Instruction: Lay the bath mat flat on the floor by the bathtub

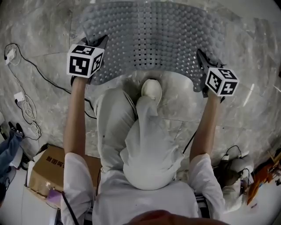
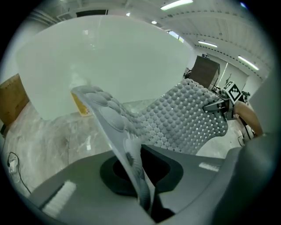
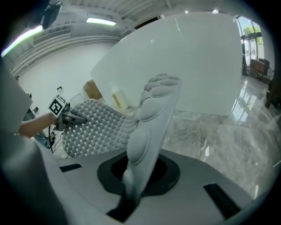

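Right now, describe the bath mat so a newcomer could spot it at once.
In front of the white bathtub, above the marble floor, the bath mat is held up between the left gripper and the right gripper, each shut on one end. Unlike the smooth tub and floor, it is a grey sheet covered in bumps and small holes.

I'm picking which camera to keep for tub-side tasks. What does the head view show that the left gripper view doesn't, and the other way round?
Head view only: the person's legs and shoe, and the left gripper seen from outside. Left gripper view only: the white bathtub, ceiling lights, and its jaws shut on the grey bath mat. Both: that mat, the right gripper holding its far side, the marble floor.
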A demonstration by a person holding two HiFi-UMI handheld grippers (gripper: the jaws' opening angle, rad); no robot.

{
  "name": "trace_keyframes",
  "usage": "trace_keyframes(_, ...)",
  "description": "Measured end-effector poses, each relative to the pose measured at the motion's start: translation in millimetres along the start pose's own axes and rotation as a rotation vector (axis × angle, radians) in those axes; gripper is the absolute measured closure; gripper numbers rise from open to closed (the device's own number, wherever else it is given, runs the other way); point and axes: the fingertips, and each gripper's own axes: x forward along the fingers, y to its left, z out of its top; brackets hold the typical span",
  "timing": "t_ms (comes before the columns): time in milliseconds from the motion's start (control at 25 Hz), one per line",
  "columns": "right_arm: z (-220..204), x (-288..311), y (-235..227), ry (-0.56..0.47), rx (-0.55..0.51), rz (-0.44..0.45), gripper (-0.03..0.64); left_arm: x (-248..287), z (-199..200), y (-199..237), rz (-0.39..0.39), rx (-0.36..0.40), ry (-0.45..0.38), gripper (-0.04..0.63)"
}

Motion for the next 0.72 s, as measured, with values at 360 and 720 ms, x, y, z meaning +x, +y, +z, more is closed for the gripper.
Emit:
trace_keyframes(360, -37, 76, -47, 0.213, 0.052, 0.022, 0.597, 87, -44, 29, 0.013, -0.021, 0.207, 0.581)
trace_keyframes(720, -75, 118, -99, 0.330, 0.137, 0.123, 0.591, 125, -91, 81, 0.039, -0.122, 0.330, 0.567)
